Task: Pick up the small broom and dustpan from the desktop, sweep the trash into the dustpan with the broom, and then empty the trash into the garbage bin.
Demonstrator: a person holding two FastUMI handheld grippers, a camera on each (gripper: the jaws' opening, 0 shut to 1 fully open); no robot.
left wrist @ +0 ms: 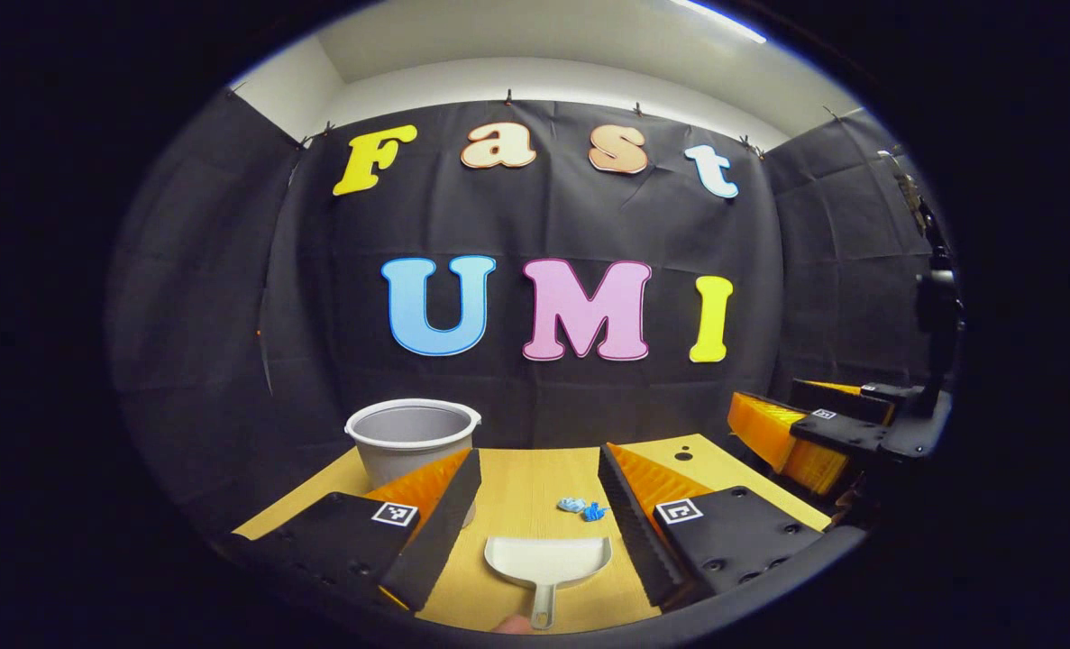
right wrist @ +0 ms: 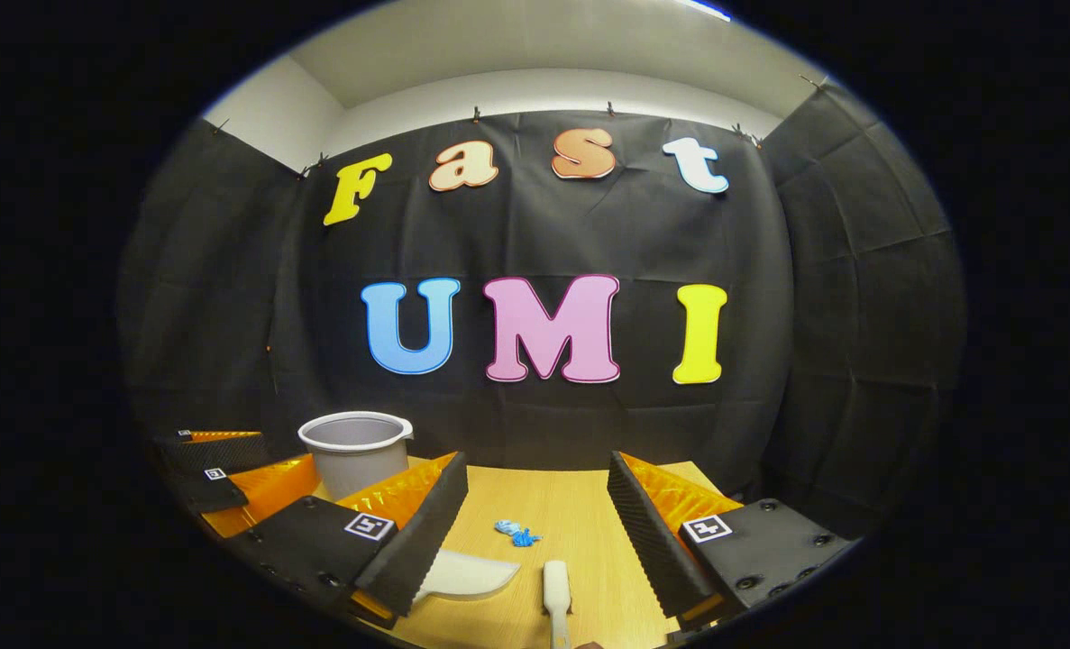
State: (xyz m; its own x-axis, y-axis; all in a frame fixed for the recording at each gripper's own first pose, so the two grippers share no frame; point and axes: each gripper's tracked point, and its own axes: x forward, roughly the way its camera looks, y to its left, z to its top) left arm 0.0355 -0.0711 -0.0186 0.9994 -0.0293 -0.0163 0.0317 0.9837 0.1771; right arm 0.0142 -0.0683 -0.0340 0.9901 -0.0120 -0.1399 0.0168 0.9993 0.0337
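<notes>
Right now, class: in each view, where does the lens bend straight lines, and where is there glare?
Left gripper view: desktop edge and ceiling line bow; ceiling light glares. Right gripper view: same bowing, milder glare; trash stays sharp.

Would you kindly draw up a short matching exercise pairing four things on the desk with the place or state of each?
Things:
1. dustpan
2. trash
3. garbage bin
4. broom

Places or states:
A. small blue crumpled bits lying loose on the desktop
B. stands upright at the far left of the desk, open at the top
C. lies flat between the left gripper fingers, handle toward the camera
D. lies between the right gripper fingers, right of the dustpan

Pairs: 1-C, 2-A, 3-B, 4-D
</notes>
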